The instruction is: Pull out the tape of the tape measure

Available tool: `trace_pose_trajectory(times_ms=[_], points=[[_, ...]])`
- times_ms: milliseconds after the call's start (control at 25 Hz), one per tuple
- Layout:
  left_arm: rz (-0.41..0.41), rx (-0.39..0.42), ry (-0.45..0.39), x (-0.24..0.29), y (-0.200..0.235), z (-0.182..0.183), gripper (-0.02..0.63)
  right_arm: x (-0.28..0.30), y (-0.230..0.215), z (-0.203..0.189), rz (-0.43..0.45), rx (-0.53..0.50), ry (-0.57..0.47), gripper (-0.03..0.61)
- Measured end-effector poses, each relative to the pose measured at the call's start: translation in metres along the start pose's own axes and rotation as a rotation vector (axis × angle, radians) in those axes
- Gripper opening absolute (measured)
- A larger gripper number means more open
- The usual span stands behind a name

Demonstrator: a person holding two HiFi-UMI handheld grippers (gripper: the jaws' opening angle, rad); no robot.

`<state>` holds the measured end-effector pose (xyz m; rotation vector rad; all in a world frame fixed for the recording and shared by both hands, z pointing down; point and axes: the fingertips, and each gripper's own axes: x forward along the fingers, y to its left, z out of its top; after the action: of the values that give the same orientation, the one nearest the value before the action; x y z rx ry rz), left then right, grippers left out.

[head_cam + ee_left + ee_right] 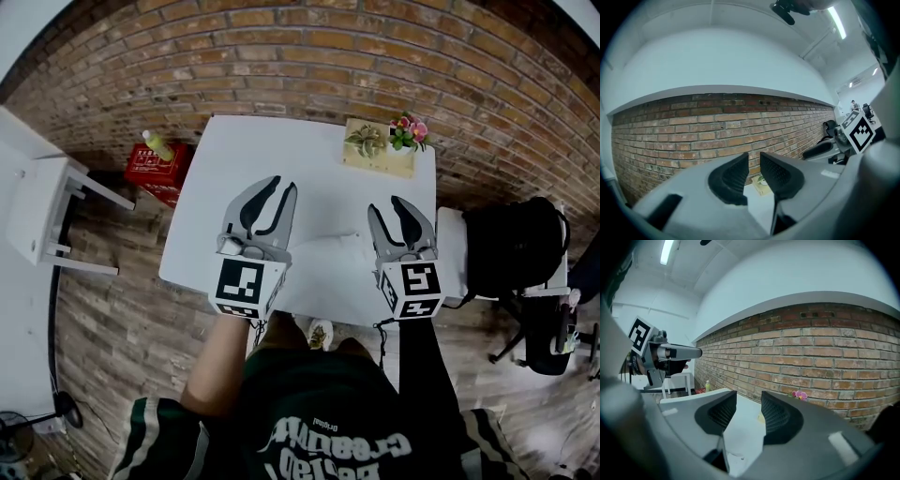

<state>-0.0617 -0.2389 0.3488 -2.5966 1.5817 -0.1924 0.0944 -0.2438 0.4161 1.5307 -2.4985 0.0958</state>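
White bench [309,159] shows no tape measure in any view; my left claw [281,186] and right claw [385,206] hover above it open and empty, so I cannot judge whether the tape is out.

Head view steeply down over the table [309,169]; both gripper views level, toward the same brick wall [717,136]

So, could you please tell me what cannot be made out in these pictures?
1) Tape measure: seen in no view; in the head view the left tongs and right tongs cover part of the white rectangular table.
2) Light wooden tray: left gripper view, mostly behind the tongs.
3) Red plastic crate: head view, its print too small.
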Motion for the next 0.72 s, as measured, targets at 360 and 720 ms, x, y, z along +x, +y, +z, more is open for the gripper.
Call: trace_pose_trajectory(times_ms=[360,720], points=[[-0.087,-0.029,0.005,0.014,-0.011,-0.013,0.052,0.009,-0.001,-0.011,-0.010,0.009,0.029,0.163],[-0.068,-0.024,0.033,0.018,0.000,-0.023,0.006,0.022,0.002,-0.013,-0.008,0.001,0.035,0.141]])
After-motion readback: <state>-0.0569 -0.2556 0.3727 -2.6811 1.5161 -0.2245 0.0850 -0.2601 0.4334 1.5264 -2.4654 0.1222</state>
